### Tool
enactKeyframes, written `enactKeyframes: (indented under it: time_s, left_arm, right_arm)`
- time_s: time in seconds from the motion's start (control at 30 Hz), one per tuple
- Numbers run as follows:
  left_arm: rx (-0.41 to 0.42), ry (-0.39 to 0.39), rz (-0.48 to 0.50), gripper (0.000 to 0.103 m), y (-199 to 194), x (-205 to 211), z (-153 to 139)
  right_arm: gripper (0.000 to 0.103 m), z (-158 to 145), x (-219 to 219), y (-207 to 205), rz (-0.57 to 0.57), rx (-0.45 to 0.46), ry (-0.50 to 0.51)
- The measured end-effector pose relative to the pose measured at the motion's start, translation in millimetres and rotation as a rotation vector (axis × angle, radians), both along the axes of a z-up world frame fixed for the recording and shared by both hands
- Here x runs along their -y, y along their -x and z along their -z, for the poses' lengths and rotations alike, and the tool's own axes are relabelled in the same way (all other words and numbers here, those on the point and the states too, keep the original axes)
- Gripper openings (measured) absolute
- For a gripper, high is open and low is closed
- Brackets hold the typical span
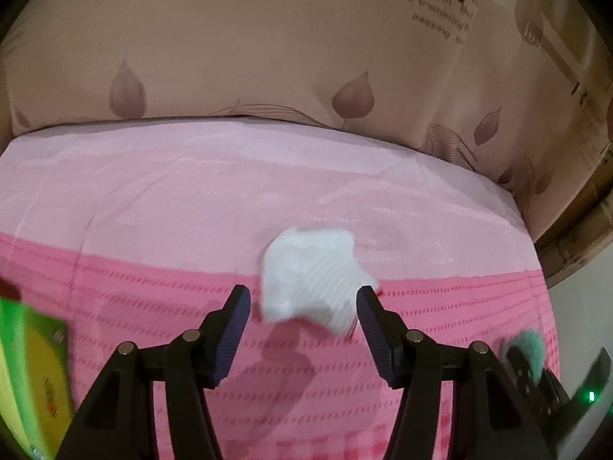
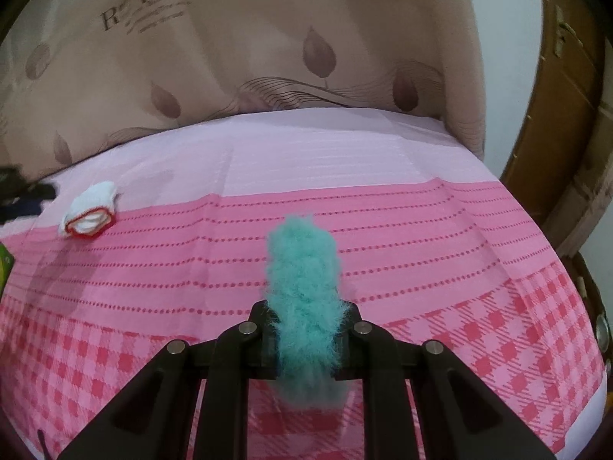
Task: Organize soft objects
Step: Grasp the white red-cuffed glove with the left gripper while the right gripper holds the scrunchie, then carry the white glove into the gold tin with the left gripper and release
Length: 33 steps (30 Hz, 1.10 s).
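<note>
A white ribbed sock (image 1: 310, 276) with a red-trimmed cuff (image 2: 90, 211) lies on the pink bedspread (image 1: 153, 306). My left gripper (image 1: 304, 295) is open and points down at it, with a fingertip on either side of the sock's near end and neither pad pressing on it. My right gripper (image 2: 304, 329) is shut on a teal fluffy piece (image 2: 302, 280) that sticks out past the fingers above the bedspread (image 2: 421, 249). In the left wrist view the teal fluff (image 1: 526, 349) and the right gripper show at the lower right. At the right wrist view's far left edge is the left gripper's dark shape (image 2: 23, 195).
A green and yellow box (image 1: 30, 375) sits at the lower left of the left wrist view. Behind the bed hangs a beige curtain (image 1: 268, 57) with a leaf print. A wooden door (image 2: 555, 134) stands to the right of the bed.
</note>
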<state>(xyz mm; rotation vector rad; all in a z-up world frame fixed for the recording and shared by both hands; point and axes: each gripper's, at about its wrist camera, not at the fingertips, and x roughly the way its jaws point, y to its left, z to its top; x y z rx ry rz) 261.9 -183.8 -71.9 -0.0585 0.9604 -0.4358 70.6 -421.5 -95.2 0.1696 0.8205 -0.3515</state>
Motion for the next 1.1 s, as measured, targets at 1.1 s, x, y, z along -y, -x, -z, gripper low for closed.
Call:
enactKeyframes:
  time_s: [1.1]
  left_arm:
    - [0.034, -0.107, 0.075, 0.032, 17, 4, 28]
  right_arm:
    - [0.016, 14, 8, -9, -0.015, -0.043, -0.067]
